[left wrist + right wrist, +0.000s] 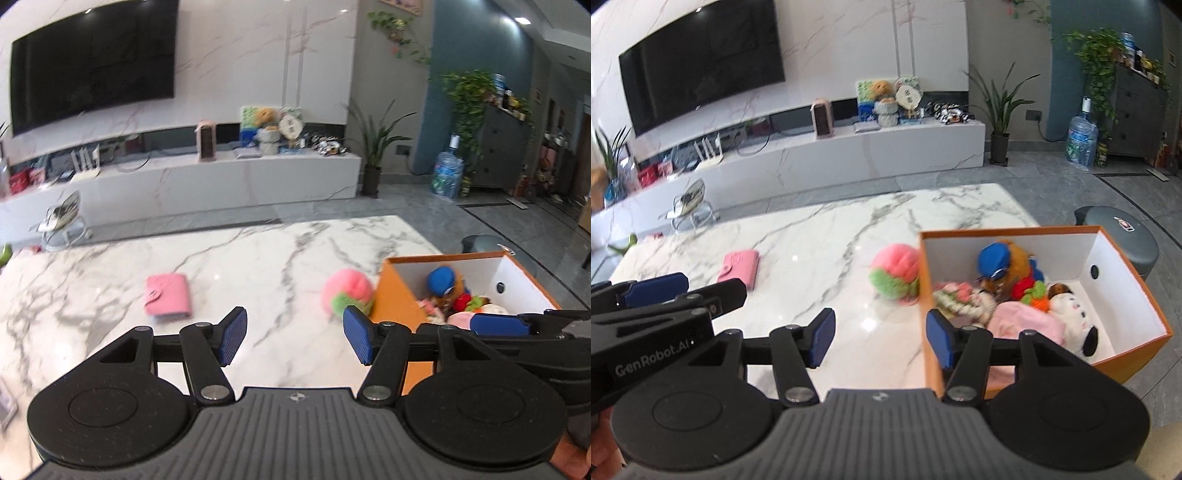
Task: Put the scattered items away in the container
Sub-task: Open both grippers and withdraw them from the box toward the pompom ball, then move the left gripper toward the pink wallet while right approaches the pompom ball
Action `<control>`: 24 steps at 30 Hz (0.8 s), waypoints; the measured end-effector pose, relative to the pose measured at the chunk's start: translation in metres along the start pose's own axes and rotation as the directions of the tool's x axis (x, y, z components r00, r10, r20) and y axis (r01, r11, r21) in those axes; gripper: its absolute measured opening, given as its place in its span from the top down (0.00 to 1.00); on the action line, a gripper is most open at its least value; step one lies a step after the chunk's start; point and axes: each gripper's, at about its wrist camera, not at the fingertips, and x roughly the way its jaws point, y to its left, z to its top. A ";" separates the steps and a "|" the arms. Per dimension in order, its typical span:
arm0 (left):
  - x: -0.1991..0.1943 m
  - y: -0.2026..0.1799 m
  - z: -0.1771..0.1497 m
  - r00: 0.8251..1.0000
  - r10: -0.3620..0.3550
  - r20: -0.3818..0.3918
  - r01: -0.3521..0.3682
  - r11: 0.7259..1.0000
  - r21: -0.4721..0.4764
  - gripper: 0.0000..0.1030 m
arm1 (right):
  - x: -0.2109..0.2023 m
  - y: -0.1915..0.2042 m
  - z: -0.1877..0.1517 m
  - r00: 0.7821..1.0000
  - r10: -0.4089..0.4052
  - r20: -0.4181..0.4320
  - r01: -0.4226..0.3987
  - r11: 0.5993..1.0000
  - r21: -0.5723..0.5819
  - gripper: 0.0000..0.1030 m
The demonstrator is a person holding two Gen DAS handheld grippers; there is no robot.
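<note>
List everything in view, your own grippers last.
box: 1, orange outside, white inside, right end of table
soft toys: several, mixed colours, inside box
plush ball: 1, pink and green, on table against box's left wall
wallet: 1, pink, on table, left of ball
table: 1, white marble
television: 1, black, on wall
water jug: 1, blue, on floor far right
left gripper: 1, black with blue pads, open, empty
right gripper: 1, same, open, empty
</note>
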 end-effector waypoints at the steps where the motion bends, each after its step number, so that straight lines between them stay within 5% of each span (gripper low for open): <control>1: 0.000 0.006 -0.002 1.000 0.003 -0.005 -0.003 1.000 -0.015 0.33 | 0.001 0.005 -0.002 1.000 0.001 -0.005 -0.001 1.000 -0.011 0.43; 8: -0.002 0.045 -0.012 1.000 0.019 -0.018 -0.021 0.994 -0.110 0.23 | 0.005 0.035 -0.007 1.000 0.007 -0.026 -0.009 0.996 -0.090 0.38; 10: -0.001 0.054 -0.015 1.000 0.006 -0.020 -0.009 0.991 -0.135 0.21 | 0.006 0.045 -0.008 0.999 0.021 -0.030 -0.024 0.993 -0.116 0.29; 24: 0.013 0.118 -0.038 0.995 0.050 -0.088 -0.070 0.968 -0.242 0.20 | 0.039 0.112 -0.016 0.995 0.031 -0.100 -0.055 0.968 -0.247 0.28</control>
